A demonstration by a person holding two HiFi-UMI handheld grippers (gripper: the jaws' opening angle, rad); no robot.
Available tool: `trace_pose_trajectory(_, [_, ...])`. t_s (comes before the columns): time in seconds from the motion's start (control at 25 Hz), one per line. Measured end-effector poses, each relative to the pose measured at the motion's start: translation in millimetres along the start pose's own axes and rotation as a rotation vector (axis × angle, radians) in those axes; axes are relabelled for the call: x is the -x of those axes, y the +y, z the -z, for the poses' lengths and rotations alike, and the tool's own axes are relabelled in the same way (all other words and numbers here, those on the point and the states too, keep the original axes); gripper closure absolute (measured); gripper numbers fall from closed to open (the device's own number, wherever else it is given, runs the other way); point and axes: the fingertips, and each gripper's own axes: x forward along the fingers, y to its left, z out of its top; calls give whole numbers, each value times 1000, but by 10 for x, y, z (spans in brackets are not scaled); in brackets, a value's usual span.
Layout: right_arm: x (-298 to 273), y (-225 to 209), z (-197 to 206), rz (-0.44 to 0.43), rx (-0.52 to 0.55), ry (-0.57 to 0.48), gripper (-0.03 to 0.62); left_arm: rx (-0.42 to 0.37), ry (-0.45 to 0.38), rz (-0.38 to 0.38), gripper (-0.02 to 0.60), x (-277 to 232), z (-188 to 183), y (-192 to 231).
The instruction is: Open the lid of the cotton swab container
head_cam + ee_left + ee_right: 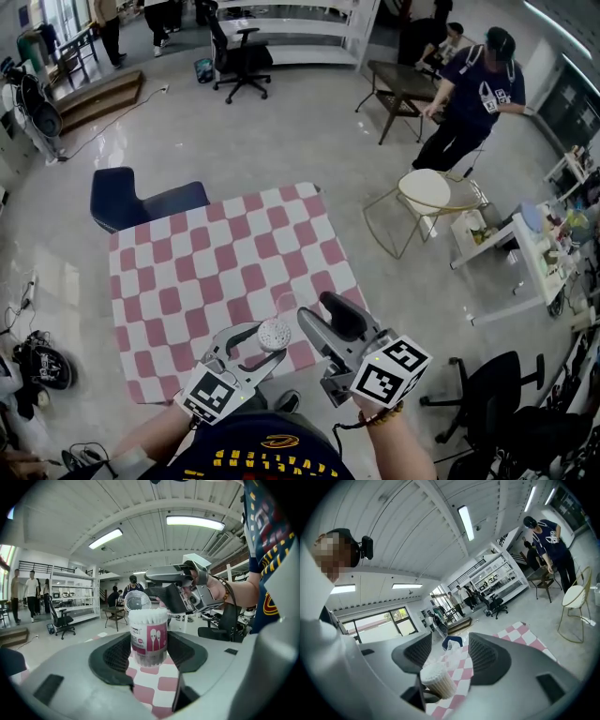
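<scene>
The cotton swab container is a small clear tub with a pink label, packed with white swabs. My left gripper is shut on it and holds it upright above the near edge of the checked table. In the left gripper view the container sits between the pads and its clear lid stands flipped up, swab tips showing. My right gripper is open just right of the container. In the right gripper view the lid lies between the spread jaws of that gripper, and the container is below it.
A blue chair stands at the table's far left corner. A round white stool with a gold frame is to the right, with a white cart beyond it. A person stands at the back right. A black office chair is near my right side.
</scene>
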Motion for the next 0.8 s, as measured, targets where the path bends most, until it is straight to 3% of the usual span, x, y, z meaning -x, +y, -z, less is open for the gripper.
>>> trace_pose_trajectory(0.2, [91,80,78,45,94,-28,345,26,-18,-58,336,34,-11,163])
trace_pose_trajectory(0.64, [135,97,389,76,127,3,578,25,-70,-103,336,75,-196,216])
trace_pose_trajectory(0.8, [126,106,454,83,149,16,583,53,-65,-110,336,72,-193,214])
